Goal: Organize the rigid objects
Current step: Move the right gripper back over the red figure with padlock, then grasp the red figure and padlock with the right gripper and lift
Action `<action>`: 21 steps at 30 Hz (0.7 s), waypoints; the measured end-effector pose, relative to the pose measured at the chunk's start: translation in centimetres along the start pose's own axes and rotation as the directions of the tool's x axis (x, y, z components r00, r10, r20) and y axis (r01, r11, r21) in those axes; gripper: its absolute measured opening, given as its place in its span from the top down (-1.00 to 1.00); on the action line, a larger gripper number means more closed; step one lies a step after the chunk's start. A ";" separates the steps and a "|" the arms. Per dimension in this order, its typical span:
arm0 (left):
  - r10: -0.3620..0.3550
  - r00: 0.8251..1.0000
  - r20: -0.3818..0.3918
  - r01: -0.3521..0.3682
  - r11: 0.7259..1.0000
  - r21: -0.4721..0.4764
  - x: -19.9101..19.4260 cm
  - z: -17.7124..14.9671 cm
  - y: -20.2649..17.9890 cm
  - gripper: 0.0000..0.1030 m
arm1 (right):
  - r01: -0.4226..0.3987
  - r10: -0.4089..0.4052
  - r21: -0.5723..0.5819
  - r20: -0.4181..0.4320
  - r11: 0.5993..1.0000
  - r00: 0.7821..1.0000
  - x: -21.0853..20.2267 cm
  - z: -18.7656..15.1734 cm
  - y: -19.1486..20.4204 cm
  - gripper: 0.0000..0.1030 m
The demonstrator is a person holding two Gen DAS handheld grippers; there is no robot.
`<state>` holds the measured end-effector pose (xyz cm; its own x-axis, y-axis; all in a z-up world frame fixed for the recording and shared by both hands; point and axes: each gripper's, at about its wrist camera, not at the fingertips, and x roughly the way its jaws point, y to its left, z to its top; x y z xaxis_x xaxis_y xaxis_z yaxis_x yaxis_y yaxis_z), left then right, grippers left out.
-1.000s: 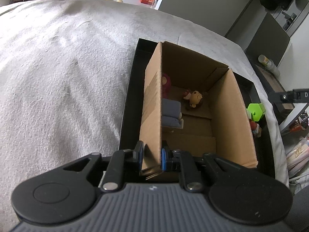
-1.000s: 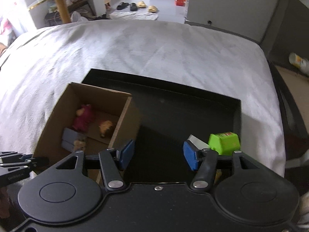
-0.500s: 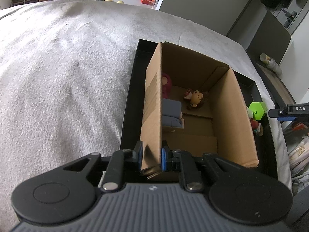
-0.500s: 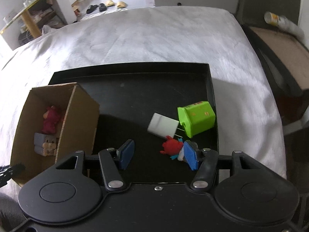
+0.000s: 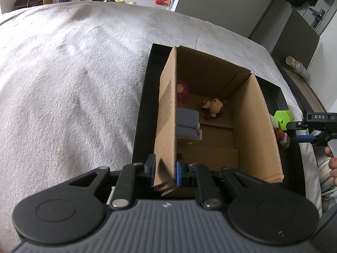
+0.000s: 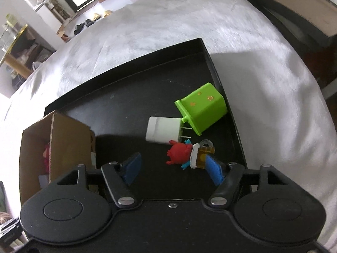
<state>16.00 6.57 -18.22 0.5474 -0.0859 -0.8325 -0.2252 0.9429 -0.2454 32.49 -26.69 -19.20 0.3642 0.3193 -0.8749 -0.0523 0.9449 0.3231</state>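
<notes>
A cardboard box (image 5: 254, 122) stands on a black tray (image 5: 143, 105). My left gripper (image 5: 165, 169) is shut on the box's near left wall. Inside lie a pink figure (image 5: 182, 91), a small doll (image 5: 214, 107) and a grey block toy (image 5: 187, 126). In the right wrist view my right gripper (image 6: 172, 168) is open and empty, low over the tray (image 6: 126, 97). Just ahead of it lie a red toy figure (image 6: 181, 154), a white charger (image 6: 163, 130), a green toy bin (image 6: 202, 109) on its side and a small yellow piece (image 6: 205, 151) by the right fingertip.
The tray rests on a grey-white blanket (image 5: 63, 84). The box (image 6: 63, 139) shows left of my right gripper. The right gripper (image 5: 316, 126) and a hand show at the left wrist view's right edge. A dark bench (image 6: 294, 21) stands beyond the bed's right side.
My right gripper has moved right and closer to the loose toys, which now sit just ahead of its fingers. The left gripper still holds the box wall, barely moved.
</notes>
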 end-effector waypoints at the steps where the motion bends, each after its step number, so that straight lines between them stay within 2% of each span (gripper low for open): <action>1: 0.000 1.000 0.000 0.000 1.000 -0.002 0.0 0.0 0.0 0.68 | 0.008 -0.008 0.002 0.000 1.000 1.000 0.3 0.0 -0.1 -0.34; 10: 0.005 1.000 -0.001 -0.005 1.000 -0.009 0.2 0.2 0.1 0.68 | 0.062 -0.063 -0.029 -0.020 0.998 0.998 2.7 -0.1 0.2 -0.48; 21: 0.021 1.000 -0.022 -0.021 1.000 0.002 0.8 0.2 -0.1 0.68 | 0.140 -0.141 -0.072 -0.019 0.988 0.990 4.8 -0.4 1.1 -0.48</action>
<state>16.64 6.45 -18.69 0.5246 -0.0729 -0.8482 -0.2354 0.9450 -0.2269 33.78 -24.12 -23.26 0.3507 0.1838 -0.9183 -0.0674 0.9830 0.1710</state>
